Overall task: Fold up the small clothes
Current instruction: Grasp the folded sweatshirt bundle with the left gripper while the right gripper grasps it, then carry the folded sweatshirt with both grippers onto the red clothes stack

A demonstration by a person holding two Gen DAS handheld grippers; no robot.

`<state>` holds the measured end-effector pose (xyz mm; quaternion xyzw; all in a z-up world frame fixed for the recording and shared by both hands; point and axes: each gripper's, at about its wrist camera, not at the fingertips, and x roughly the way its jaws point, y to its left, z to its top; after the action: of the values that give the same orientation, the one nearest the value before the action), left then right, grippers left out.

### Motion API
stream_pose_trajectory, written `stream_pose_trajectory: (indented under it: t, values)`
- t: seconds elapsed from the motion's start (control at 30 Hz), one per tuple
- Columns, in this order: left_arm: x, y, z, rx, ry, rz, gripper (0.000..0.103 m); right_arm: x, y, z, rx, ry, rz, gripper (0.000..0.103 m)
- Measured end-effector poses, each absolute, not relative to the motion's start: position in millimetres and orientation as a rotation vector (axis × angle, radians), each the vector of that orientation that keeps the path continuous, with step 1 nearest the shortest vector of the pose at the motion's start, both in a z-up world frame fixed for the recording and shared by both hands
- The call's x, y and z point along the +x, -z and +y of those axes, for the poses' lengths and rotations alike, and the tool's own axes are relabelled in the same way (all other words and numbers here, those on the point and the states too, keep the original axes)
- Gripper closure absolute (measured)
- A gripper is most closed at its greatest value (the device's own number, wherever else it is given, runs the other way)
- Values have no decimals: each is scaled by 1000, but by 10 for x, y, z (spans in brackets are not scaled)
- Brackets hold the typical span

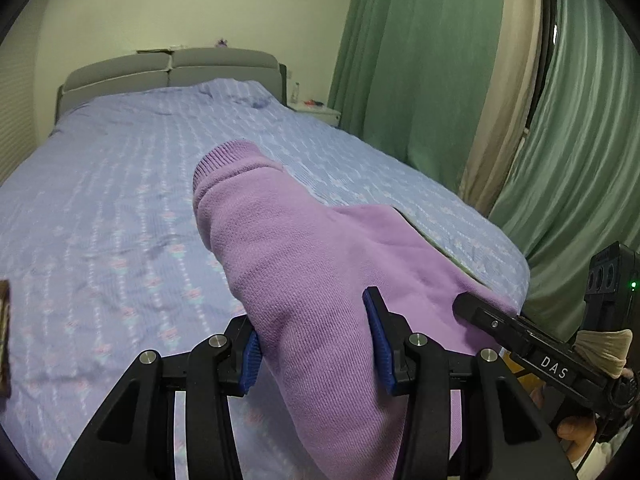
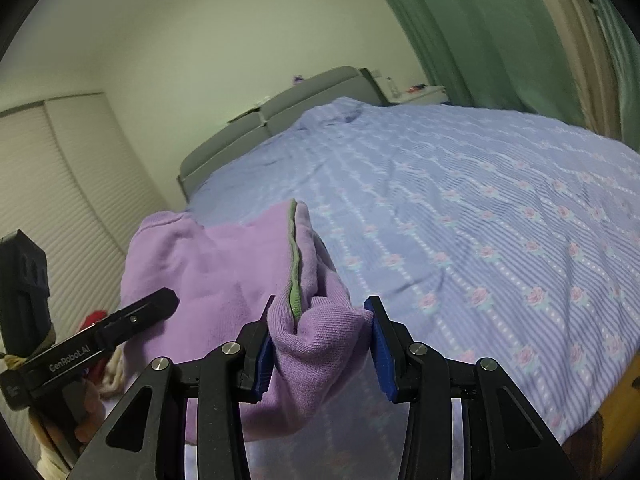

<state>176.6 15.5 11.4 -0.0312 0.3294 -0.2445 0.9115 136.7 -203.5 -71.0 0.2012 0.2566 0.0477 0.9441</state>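
A lilac knit sweater (image 1: 304, 248) hangs bunched in the air above the bed, stretched between both grippers. My left gripper (image 1: 316, 346) is shut on a thick fold of it, with a ribbed cuff (image 1: 224, 164) sticking up beyond the pads. My right gripper (image 2: 320, 344) is shut on another bunch of the sweater (image 2: 224, 264), where a green trim edge (image 2: 294, 264) runs up the cloth. Each gripper shows in the other's view: the right one's finger (image 1: 496, 322) at the sweater's right, the left one's finger (image 2: 132, 318) at its left.
The bed (image 1: 100, 208) under the sweater has a blue cover with rows of small flowers and a grey headboard (image 1: 172, 68). Green curtains (image 1: 420, 60) hang at the right, beside a white nightstand (image 1: 320, 112). Slatted doors (image 2: 52, 184) stand at the left.
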Motion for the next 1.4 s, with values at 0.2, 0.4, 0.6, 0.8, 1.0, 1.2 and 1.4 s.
stream_pose_trajectory:
  t: [0.2,0.4,0.6,0.8,1.0,1.2,1.4]
  values:
    - [1500,-275,661,-100,458,640,57,1158,507,-1608,349,-160,504,61]
    - [1368,-475,1146,-119,414,592,57,1127,335,-1169,311,-224,485,61]
    - [1302,-645,1572,-137,368,569,57,1207,156,-703,280,-294,465,61]
    - [1258,-756,2042,-137,315,550,57,1350,63,-265,277,-357,467,61]
    - [1224,-831,2535,-128,263,536,57,1501,6,206,272,-424,464,61]
    - [1209,-987,3062,-103,193,543,57,1661,-14,737,281,-506,474,61]
    - [1297,-1135,3506,-85,152,567,57,1784,-82,1291,278,-573,463,61]
